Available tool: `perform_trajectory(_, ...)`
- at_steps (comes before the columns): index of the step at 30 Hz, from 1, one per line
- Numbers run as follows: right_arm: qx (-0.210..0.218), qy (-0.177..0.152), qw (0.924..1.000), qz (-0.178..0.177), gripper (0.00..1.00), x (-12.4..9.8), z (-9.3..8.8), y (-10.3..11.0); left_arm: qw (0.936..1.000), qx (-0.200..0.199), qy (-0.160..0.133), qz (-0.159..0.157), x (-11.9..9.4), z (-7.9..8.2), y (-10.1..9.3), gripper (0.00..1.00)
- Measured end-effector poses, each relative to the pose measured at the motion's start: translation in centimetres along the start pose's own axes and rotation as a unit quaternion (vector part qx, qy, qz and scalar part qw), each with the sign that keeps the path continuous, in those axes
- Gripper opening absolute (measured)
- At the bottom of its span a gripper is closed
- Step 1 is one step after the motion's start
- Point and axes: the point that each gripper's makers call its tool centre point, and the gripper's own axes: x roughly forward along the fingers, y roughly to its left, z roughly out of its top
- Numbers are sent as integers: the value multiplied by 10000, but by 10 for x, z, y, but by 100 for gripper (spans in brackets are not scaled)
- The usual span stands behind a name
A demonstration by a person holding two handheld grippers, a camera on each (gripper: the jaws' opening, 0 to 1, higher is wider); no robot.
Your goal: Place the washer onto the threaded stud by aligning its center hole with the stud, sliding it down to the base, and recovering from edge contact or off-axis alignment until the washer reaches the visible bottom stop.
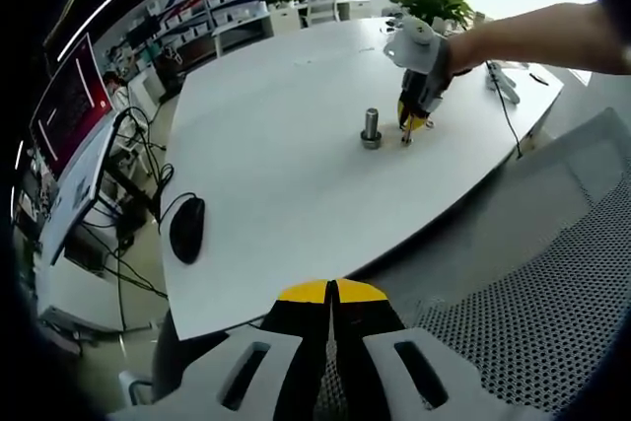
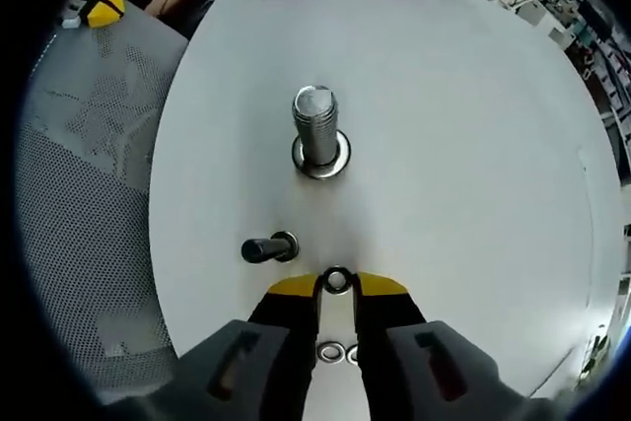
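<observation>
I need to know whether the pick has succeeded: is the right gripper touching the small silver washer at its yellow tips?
Touching. In the right gripper view, the small silver washer sits pinched between the right gripper's yellow tips.

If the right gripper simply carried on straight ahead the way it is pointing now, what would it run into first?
Most likely the threaded stud, standing upright in line with the right gripper, whose fingers pinch a small washer. The bare table lies between; the dark bolt sits off to the side. Depth is uncertain.
</observation>
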Motion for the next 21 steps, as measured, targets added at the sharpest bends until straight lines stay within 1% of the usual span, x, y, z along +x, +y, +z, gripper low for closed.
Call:
perform_trajectory(4, 45, -77, 9999, -66, 16, -1, -1, -2, 10000, 3, -3, -3, 0, 0, 0, 0)
perform_trajectory(9, 164, -134, 9998, -19, 17, -3, -3, -2, 10000, 1, -4, -5, 0, 0, 0, 0)
perform_trajectory(11, 175, -128, 9998, -5, 16, -2, -3, -2, 10000, 2, -5, -6, 0, 0, 0, 0)
perform_trajectory(13, 222, -61, 9997, -63, 15, -2, -2, -3, 10000, 6, 2, -11, 0, 0, 0, 0)
perform_trajectory(14, 84, -8, 9999, -88, 15, -1, -2, -4, 10000, 7, 4, -13, 0, 0, 0, 0)
perform_trajectory(17, 84, 22, 9999, -84, 14, -2, -3, -3, 10000, 8, 0, -15, 1, 0, 0, 0)
perform_trajectory(20, 192, -14, 9998, -87, 14, -2, -3, -3, 10000, 8, -13, -15, 0, 0, 0, 0)
perform_trajectory(21, 315, -30, 9995, -89, 14, -2, -3, -3, 10000, 8, -15, -16, 0, 1, 0, 0)
